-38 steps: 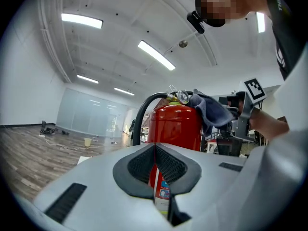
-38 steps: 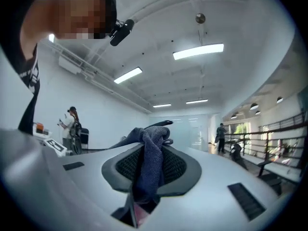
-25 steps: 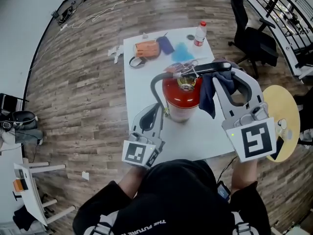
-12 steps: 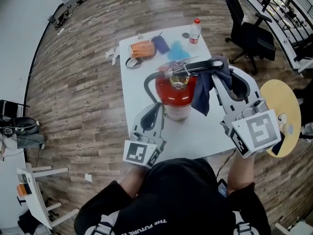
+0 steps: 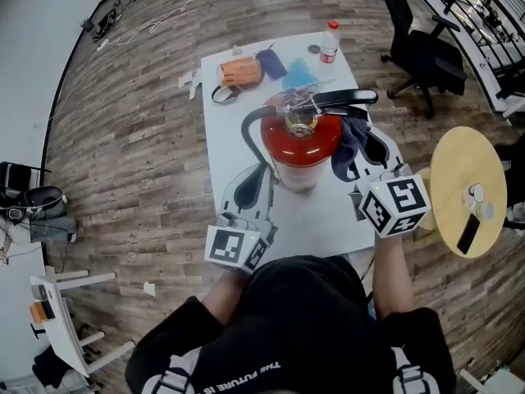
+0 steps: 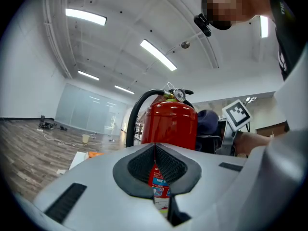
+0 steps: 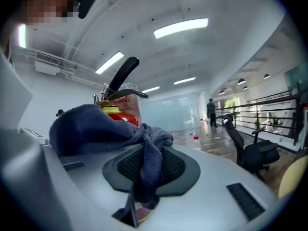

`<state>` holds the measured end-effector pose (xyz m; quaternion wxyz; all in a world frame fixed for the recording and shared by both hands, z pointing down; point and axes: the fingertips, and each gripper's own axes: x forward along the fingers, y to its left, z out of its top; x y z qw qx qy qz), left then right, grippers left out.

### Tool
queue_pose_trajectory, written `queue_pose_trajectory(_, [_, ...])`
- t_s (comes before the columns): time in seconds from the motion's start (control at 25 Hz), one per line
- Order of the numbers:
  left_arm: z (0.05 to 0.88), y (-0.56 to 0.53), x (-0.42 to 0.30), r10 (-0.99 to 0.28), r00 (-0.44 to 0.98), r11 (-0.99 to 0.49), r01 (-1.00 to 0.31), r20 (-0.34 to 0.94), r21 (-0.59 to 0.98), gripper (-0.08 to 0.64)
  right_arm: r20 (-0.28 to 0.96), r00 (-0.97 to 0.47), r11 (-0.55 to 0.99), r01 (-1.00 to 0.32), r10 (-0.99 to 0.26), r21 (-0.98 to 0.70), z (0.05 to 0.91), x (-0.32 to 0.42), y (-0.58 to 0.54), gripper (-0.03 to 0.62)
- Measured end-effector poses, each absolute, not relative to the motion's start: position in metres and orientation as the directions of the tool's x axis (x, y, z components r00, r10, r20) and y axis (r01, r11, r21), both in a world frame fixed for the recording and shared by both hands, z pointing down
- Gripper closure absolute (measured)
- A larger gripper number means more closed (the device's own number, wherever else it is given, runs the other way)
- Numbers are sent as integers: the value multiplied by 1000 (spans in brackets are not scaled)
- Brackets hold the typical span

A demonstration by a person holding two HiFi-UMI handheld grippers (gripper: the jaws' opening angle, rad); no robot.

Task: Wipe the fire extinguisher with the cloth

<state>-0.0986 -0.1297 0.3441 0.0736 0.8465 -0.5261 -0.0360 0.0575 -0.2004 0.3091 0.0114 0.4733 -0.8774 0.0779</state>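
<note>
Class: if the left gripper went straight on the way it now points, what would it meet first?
The red fire extinguisher, low on its cylinder; it looks close ahead of the left gripper.

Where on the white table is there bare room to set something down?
Bare: the table strip between the fire extinguisher and the near edge; also the left margin beside the black hose. Crowded: the far end, with orange item, bottle and blue items.

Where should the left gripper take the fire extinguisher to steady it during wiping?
Probably the black handle atop the fire extinguisher: a slim bar jutting sideways, while the red body looks too wide. Come from above; the cloth occupies its right side.
</note>
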Motion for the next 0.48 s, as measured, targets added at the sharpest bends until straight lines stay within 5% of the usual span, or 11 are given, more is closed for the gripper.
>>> queue_pose_trajectory(0.12, [344,-131,-99,-897,443,-435,-886,12,160,537,108,-516,509,-856,-850,-86,337,54,-195,515])
queue_pose_trajectory(0.36, [353,-130,-97,-890,455,-444,-880,33,167,537,420,-475,560,-822,-773,103,465,48,-186,514])
queue_pose_trajectory(0.48, [353,-130,-96,-886,463,-452,-877,33,165,537,419,-464,560,-817,-781,138,467,47,-185,514])
